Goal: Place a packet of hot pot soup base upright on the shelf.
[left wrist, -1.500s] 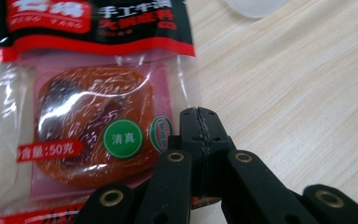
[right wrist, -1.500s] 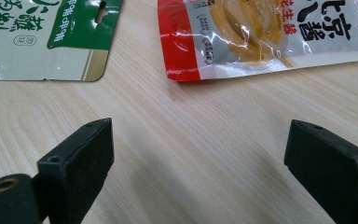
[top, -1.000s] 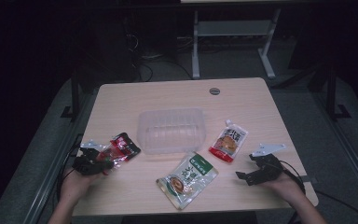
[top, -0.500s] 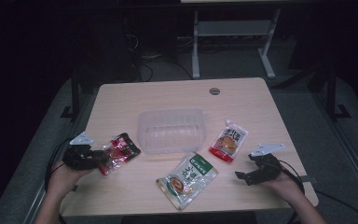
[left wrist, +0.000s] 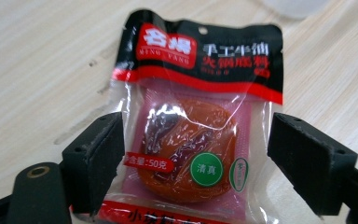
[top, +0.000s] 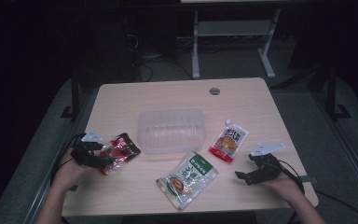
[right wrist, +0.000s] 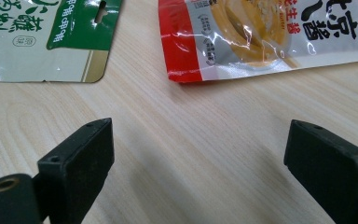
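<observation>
Left gripper (left wrist: 193,154) has just been opening its jaws, and they stand wide with the red-and-black sauce packet (left wrist: 200,121) lying between them on the table (left wrist: 42,60), the pads seemingly not pressing it. Looks like the approach to a pick. Next: close squarely on the packet, then lift toward the clear tray (top: 171,129) ahead. Right gripper (right wrist: 200,177) gapes over bare wood, holding nothing.

Near the bench's (top: 121,98) left edge, the left gripper (top: 103,161) has just been opening its jaws at the red-and-black sachet (top: 121,149). A clear tray (top: 170,130) sits mid-bench, and the right gripper (top: 242,176) rests open by the right front corner.
</observation>
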Demonstrator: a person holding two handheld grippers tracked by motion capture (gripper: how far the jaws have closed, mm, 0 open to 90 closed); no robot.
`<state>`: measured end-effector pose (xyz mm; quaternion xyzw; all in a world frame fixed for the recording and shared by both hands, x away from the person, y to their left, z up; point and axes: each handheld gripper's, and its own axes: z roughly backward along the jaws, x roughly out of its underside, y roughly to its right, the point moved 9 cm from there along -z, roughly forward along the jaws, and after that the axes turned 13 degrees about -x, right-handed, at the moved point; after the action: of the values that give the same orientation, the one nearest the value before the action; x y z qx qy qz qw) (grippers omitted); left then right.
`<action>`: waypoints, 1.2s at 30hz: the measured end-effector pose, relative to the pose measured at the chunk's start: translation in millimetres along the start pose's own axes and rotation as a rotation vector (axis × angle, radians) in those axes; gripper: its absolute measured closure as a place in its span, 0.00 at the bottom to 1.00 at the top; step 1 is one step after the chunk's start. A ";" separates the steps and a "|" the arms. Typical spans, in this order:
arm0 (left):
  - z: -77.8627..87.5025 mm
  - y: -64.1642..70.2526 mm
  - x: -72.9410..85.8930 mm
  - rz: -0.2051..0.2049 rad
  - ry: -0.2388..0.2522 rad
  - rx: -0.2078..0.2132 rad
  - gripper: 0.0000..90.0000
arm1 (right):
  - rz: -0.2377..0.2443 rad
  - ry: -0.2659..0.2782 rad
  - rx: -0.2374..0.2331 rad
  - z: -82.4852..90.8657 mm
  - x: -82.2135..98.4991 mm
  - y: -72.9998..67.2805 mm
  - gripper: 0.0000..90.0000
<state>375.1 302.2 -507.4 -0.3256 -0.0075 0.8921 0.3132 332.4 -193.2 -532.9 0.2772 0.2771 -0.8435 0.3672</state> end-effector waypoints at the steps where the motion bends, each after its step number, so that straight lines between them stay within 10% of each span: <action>1: -2.7 0.3 2.1 -0.009 -0.012 -0.003 0.20 | -0.005 0.003 -0.002 -0.4 -0.2 -0.4 0.09; 36: -17.7 3.2 12.9 0.044 0.005 -0.026 0.20 | -0.003 0.016 -0.009 -0.2 -2.4 -0.1 0.09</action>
<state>376.1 303.4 -529.5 -0.3317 -0.0111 0.8978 0.2894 333.8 -191.9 -531.4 0.2817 0.2842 -0.8405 0.3652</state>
